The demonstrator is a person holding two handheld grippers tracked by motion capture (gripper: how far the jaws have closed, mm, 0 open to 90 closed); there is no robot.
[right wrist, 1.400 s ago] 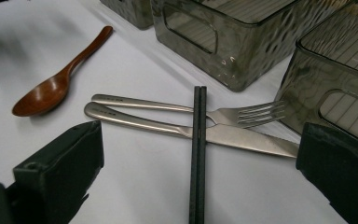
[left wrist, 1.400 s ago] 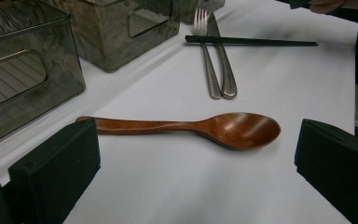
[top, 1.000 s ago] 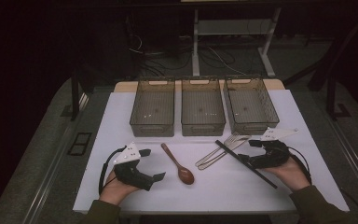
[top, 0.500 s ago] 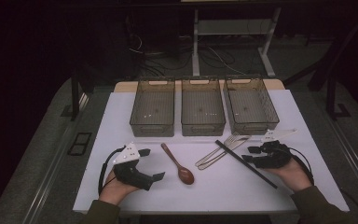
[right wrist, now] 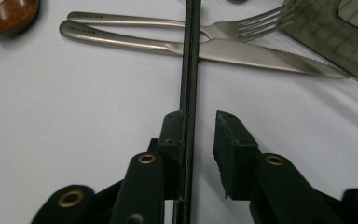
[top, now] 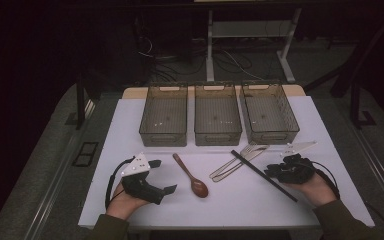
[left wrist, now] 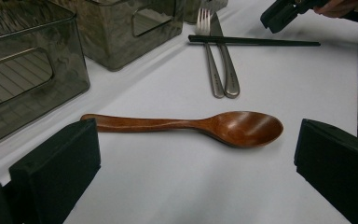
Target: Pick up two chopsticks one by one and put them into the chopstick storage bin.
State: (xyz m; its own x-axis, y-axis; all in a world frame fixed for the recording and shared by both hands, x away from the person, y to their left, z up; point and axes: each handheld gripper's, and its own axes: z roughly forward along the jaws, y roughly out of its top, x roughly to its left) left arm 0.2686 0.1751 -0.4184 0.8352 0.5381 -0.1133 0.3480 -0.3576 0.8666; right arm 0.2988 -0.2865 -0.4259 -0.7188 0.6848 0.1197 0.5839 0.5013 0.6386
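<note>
Right gripper (top: 271, 173) jaws have just been closing: earlier they stood wide around the black chopsticks (top: 263, 175), now they are narrowed with the sticks between them. Its hand has barely shifted, low on the table's right side. In the right gripper view (right wrist: 199, 122) the chopsticks (right wrist: 189, 70) lie against the left jaw's inner face; a gap remains to the other jaw, so not clamped yet, jaws still apart.

Left gripper (top: 162, 176) same as earlier: resting on the white tabletop (top: 130, 125) at lower left, jaws wide apart, nothing in them. Left gripper view (left wrist: 193, 158) has the wooden spoon (left wrist: 191, 126) lying just beyond the jaws, bowl to the right, untouched.

Outward from the right gripper: chopsticks lie diagonally, their far end crossing over the fork (top: 240, 159) and knife (top: 232, 167), touching both. Fork and knife lie side by side, heads toward the bins. Wooden spoon (top: 191, 175) sits between the two grippers, unmoved. Three grey wire bins (top: 217, 131) stand in a row at the back of the tabletop.
</note>
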